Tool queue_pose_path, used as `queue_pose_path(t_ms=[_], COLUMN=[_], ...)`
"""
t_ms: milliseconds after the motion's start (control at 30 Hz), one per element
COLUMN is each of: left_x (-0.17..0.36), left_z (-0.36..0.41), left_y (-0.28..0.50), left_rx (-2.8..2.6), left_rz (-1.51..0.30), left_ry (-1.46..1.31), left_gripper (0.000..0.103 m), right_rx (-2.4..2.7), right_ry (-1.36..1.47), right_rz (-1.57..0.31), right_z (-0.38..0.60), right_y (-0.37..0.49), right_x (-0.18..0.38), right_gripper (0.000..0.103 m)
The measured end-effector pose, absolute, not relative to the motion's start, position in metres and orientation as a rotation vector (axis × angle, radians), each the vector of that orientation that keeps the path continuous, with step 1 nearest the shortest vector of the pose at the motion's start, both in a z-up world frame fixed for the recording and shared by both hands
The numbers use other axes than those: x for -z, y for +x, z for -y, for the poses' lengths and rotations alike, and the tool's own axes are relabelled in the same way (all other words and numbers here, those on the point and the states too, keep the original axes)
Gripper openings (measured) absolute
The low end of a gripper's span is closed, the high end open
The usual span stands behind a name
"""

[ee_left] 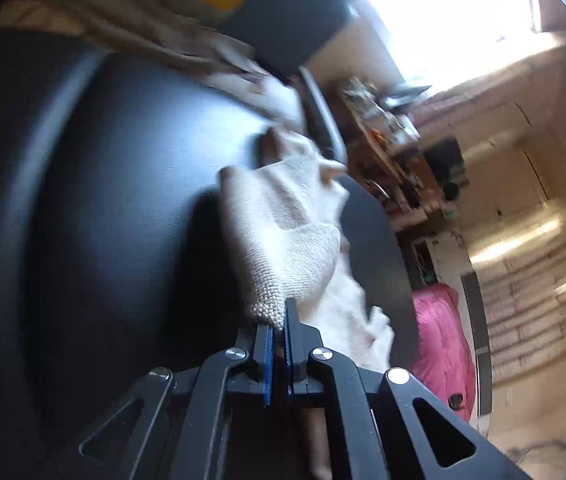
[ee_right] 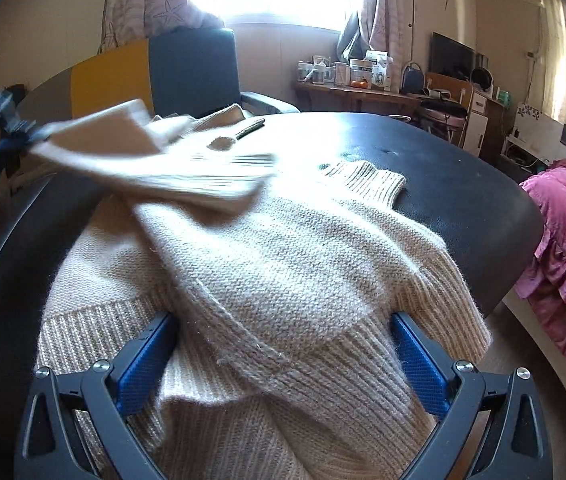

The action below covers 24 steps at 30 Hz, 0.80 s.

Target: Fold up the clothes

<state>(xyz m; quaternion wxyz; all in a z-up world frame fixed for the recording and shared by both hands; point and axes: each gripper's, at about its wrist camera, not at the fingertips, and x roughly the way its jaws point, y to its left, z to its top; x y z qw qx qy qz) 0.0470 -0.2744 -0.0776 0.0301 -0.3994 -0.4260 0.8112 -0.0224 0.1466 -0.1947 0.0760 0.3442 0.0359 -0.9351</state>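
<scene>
Between your left gripper's (ee_left: 279, 330) fingers: cream knitted sweater (ee_right: 283, 264) edge, clamped | your right gripper (ee_right: 283, 360): jaws apart, sweater hem lying between them | underneath: black table (ee_right: 463, 184)

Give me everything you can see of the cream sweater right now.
The sweater is a cream, fuzzy knit with ribbed hem, cuffs and collar. It lies rumpled on the black table, partly folded. One blurred sleeve is lifted to the left, its end pinched in the left gripper. The right gripper is open, its blue pads on either side of the ribbed hem.
</scene>
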Motion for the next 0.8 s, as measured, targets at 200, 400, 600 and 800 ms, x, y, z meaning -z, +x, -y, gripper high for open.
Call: queue_pose_path(t_ms=[200,400,600,800], left_x=[0.116,0.092,0.060,0.069], left_z=[0.324,0.306,0.180,0.143], left_y=[0.115,0.158,0.148,0.087], left_rx=[-2.418,-2.770,-2.927,-2.836], left_rz=[1.513,1.031,-0.167,-0.199], left_ry=[-1.334,-1.456,-1.327,-1.375], left_gripper=[0.015,0.024,0.036,0.044], right_rx=[2.812,2.827,2.876,2.917], right_ry=[1.049,1.066,1.034,1.010], right_rz=[-0.118,-0.110,-0.080,-0.046], right_z=[-0.144,-0.142,-0.140,-0.138], right_y=[-0.024,-0.026,-0.024,-0.021], right_x=[0.195,0.194,0.196,0.197], right_gripper=[0.103,0.103,0.103,0.103])
